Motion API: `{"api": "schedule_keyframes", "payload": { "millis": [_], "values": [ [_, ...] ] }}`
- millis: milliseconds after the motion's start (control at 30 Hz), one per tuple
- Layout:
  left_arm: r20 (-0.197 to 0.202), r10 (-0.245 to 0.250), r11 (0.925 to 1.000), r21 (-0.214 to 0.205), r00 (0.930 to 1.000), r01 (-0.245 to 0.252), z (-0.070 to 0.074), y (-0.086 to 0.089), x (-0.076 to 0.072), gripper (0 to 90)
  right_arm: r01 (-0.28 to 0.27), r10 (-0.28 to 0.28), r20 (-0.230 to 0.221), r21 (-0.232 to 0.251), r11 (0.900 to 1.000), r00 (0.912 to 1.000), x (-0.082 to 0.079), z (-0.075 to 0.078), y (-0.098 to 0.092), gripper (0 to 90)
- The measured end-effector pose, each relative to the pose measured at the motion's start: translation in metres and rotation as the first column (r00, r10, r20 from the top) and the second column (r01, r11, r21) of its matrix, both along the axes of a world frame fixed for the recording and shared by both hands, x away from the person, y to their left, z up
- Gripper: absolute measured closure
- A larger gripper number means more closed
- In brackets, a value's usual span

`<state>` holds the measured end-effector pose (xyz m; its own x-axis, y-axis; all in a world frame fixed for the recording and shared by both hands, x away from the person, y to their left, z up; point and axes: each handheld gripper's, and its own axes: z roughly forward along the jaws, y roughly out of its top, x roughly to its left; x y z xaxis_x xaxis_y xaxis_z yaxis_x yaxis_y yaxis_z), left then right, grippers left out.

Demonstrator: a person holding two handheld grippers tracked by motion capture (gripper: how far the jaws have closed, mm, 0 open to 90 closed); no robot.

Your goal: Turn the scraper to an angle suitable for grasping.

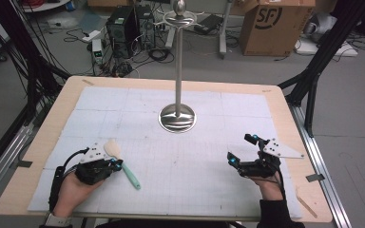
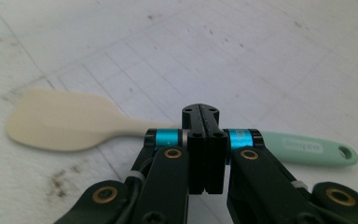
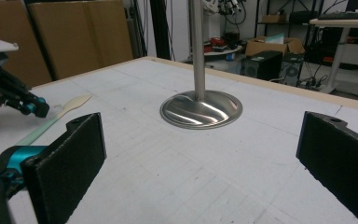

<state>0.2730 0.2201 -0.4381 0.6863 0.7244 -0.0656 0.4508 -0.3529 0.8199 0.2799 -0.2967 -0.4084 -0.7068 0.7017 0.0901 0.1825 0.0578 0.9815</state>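
Left tool (image 2: 200,116) closed, seemingly gripping spatula (image 2: 70,122); right tool (image 3: 200,154) wide apart.

Lighting: even, bright, soft shadows. Glare: streaks on the steel stand base (image 3: 201,109). Focus: all frames slightly soft; spatula (image 2: 65,122) at left of frame blurred, washed pale

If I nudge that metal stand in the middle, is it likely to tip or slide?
The metal stand probably slides before it tips: its round base is wide and sits flat on the white mat. A push high on the tall thin pole may rock it. The polished steel looks slick for a hand-held gripper.
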Motion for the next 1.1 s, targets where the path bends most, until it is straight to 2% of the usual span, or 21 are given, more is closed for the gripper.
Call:
{"api": "schedule_keyframes", "payload": {
  "millis": [100, 167, 267, 367, 500, 667, 733, 800, 900, 1100],
  "values": [
    [0.008, 0.012, 0.9997, -0.019, 0.9999, -0.012, 0.003, 0.002, 0.005, 89.7, 0.001, -0.001, 0.004, 0.001, 1.0000, 1.0000, 0.000, 0.000, 0.000, 0.3],
    [0.012, 0.022, 0.9993, -0.029, 0.9997, -0.022, 0.004, 0.004, 0.014, 89.7, -0.001, 0.001, 0.006, 0.003, 1.0000, 1.0000, -0.001, 0.000, 0.000, 0.3],
    [0.008, 0.027, 0.9996, -0.006, 0.9996, -0.027, 0.001, 0.003, 0.023, 89.7, -0.005, 0.005, 0.001, 0.000, 1.0000, 1.0000, 0.000, 0.000, 0.000, 0.3],
    [0.002, 0.028, 0.9996, 0.000, 0.9996, -0.028, -0.002, 0.004, 0.031, 89.8, -0.004, 0.004, -0.002, -0.004, 1.0000, 1.0000, 0.000, -0.001, 0.001, 0.3],
    [-0.006, 0.026, 0.9996, -0.010, 0.9996, -0.026, -0.004, 0.004, 0.036, 89.8, 0.000, 0.001, 0.003, -0.011, 0.9999, 1.0000, 0.000, -0.001, 0.002, 0.3],
    [-0.016, 0.022, 0.9997, 0.008, 0.9996, -0.022, -0.007, 0.004, 0.040, 89.8, -0.005, 0.005, -0.002, -0.012, 0.9999, 1.0000, 0.000, -0.001, 0.002, 0.3],
    [-0.032, 0.025, 0.9994, 0.026, 0.9992, -0.024, -0.011, 0.004, 0.044, 89.8, -0.007, 0.007, -0.003, -0.012, 0.9999, 1.0000, 0.000, -0.001, 0.003, 0.3],
    [-0.036, 0.026, 0.9994, 0.025, 0.9990, -0.025, -0.012, 0.003, 0.044, 89.8, -0.009, 0.009, -0.003, -0.013, 0.9999, 1.0000, 0.000, -0.002, 0.003, 0.3],
    [-0.019, 0.019, 0.9985, 0.051, 0.9996, -0.018, -0.012, 0.001, 0.043, 89.9, -0.012, 0.012, -0.007, -0.014, 0.9998, 0.9999, 0.001, -0.002, 0.003, 0.3],
    [-0.026, 0.029, 0.9970, 0.072, 0.9992, -0.027, -0.011, 0.004, 0.035, 90.0, -0.016, 0.016, -0.011, -0.016, 0.9997, 0.9998, 0.001, -0.003, 0.004, 0.3]
  ]
}}
